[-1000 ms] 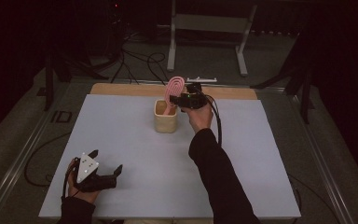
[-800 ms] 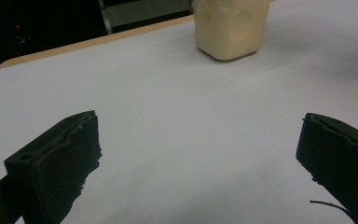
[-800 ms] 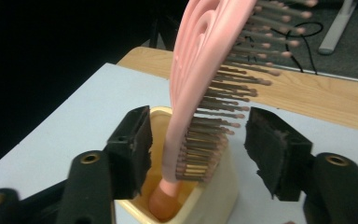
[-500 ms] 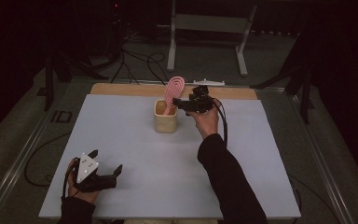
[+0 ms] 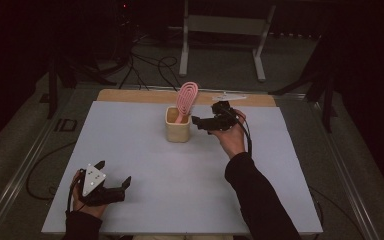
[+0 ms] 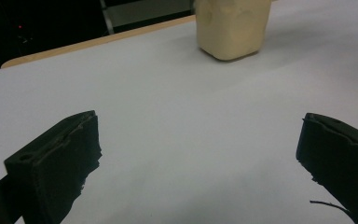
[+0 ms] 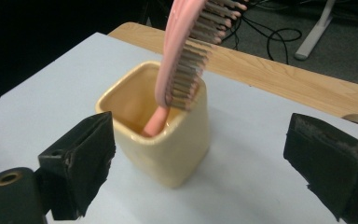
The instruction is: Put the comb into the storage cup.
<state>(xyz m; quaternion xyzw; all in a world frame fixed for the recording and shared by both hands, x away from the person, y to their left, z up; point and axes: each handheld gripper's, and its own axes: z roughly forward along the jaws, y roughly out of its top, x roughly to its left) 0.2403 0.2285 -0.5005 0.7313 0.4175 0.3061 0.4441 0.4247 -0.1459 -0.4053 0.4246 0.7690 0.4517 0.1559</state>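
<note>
Two grippers are in my hands at a white table (image 5: 145,160), which spreads wide across the high view with a strip of bare wood along its far edge. My right forearm, in a dark sleeve (image 5: 260,200), reaches up the right half of the table toward the far middle.

Near that far edge stands a pale yellow cup (image 5: 178,125), squarish with rounded corners and upright. A pink hairbrush (image 5: 185,100) sits in it handle down, its head rising above the rim and leaning toward the cup's far side. In the right gripper view the cup (image 7: 161,135) stands just ahead of my jaws and a little toward the left one, with the brush's bristles (image 7: 191,70) facing the camera and the handle resting inside against the cup's floor.

My right gripper (image 5: 200,122) hovers just beside the cup on its right, pointing at it. Its jaws have just been opening and now stand spread wide, with nothing between them and neither pad touching the cup or the brush.

My left gripper (image 5: 117,181) rests low at the near left corner of the table, well apart from the cup. Its jaws are spread too, holding nothing, and in the left gripper view the cup (image 6: 233,28) shows far off beyond them.
</note>
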